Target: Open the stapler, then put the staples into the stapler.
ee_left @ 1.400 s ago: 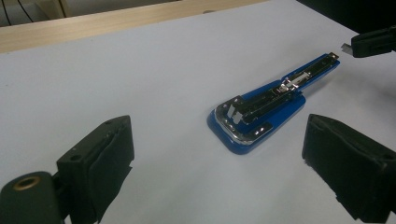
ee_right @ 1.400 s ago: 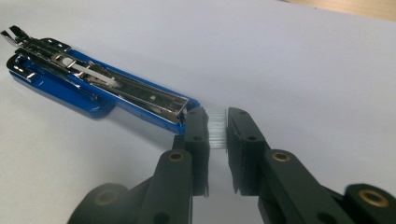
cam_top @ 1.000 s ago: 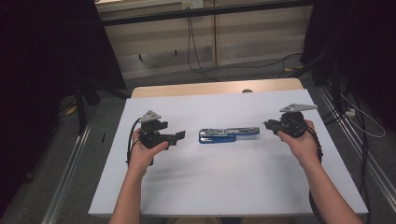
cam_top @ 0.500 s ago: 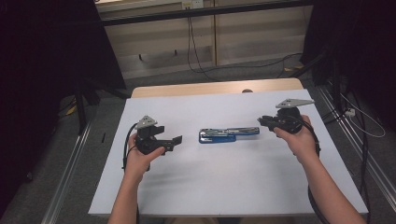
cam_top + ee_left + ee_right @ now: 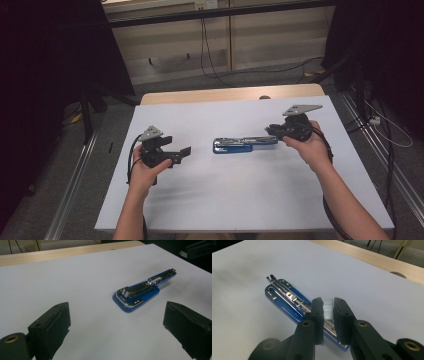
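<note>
Right tool (image 5: 328, 308) poised over the open stapler's (image 5: 243, 145) near end
It pinches a white staple strip (image 5: 327, 307); the stapler's long axis runs toward the left tool (image 5: 181, 151), whose jaws stand apart.

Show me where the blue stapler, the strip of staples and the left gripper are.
blue stapler (image 5: 136, 293): left gripper view, on its opened body.
strip of staples (image 5: 327, 308): right gripper view, between the jaws.
left gripper (image 5: 186, 150): high view, at its fingertips.

Right gripper (image 5: 327, 312) clamped on a strip of staples (image 5: 327, 308), above open blue stapler (image 5: 289, 302), white surface (image 5: 362, 282)
</note>
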`<state>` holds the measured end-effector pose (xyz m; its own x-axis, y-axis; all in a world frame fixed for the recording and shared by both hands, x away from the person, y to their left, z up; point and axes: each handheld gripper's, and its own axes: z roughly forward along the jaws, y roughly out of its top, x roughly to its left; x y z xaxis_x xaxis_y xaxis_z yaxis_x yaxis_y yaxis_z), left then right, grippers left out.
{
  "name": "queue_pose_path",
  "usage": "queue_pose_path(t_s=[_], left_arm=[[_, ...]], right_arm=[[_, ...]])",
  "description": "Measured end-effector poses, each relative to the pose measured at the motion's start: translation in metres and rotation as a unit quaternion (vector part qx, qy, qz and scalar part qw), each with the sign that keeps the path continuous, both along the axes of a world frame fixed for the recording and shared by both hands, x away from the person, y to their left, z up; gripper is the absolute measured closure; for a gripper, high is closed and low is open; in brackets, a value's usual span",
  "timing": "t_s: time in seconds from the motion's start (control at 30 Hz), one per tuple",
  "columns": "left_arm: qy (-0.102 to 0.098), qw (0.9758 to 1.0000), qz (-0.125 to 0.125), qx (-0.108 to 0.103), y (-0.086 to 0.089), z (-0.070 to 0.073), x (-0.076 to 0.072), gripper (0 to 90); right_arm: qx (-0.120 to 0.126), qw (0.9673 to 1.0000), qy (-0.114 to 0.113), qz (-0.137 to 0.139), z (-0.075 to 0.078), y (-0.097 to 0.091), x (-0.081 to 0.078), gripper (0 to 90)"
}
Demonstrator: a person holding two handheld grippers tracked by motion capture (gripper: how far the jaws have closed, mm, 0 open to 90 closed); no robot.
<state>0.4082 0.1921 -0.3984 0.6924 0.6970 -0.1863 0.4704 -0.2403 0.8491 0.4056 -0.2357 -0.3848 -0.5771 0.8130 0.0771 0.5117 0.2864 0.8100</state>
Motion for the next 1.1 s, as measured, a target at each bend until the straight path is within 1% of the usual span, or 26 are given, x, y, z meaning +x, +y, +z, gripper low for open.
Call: queue_pose_path(t_s=[0.2, 0.33, 0.37, 0.57, 0.83, 0.93, 1.03, 1.1], left_arm=[[0.000, 1.0000, 0.001, -0.003, 0.002, 0.000, 0.001, 7.2], [-0.001, 1.0000, 0.003, -0.005, 0.005, 0.000, 0.001, 7.2], [-0.002, 1.0000, 0.004, -0.006, 0.005, 0.000, 0.001, 7.2], [0.000, 0.9999, 0.010, -0.006, 0.008, 0.000, 0.001, 7.2], [-0.002, 1.0000, 0.008, -0.003, 0.009, 0.000, 0.000, 7.2], [-0.001, 0.9999, 0.014, -0.004, 0.010, 0.000, -0.001, 7.2], [-0.002, 0.9999, 0.012, -0.001, 0.011, -0.001, -0.001, 7.3], [0.000, 0.9999, 0.013, -0.001, 0.011, -0.001, -0.001, 7.2]], right_arm=[[-0.007, 0.9997, -0.008, 0.024, 0.005, 0.012, 0.006, 79.6], [-0.006, 0.9994, -0.007, 0.034, 0.006, 0.019, 0.009, 79.6], [-0.009, 0.9992, -0.007, 0.039, 0.006, 0.021, 0.009, 79.6], [-0.013, 0.9985, -0.006, 0.052, 0.005, 0.027, 0.011, 79.6], [-0.015, 0.9975, -0.009, 0.068, 0.008, 0.032, 0.016, 79.6], [-0.014, 0.9970, -0.009, 0.075, 0.008, 0.035, 0.017, 79.6], [-0.010, 0.9961, -0.011, 0.087, 0.008, 0.039, 0.020, 79.6], [-0.016, 0.9953, -0.011, 0.095, 0.007, 0.042, 0.021, 79.6]])
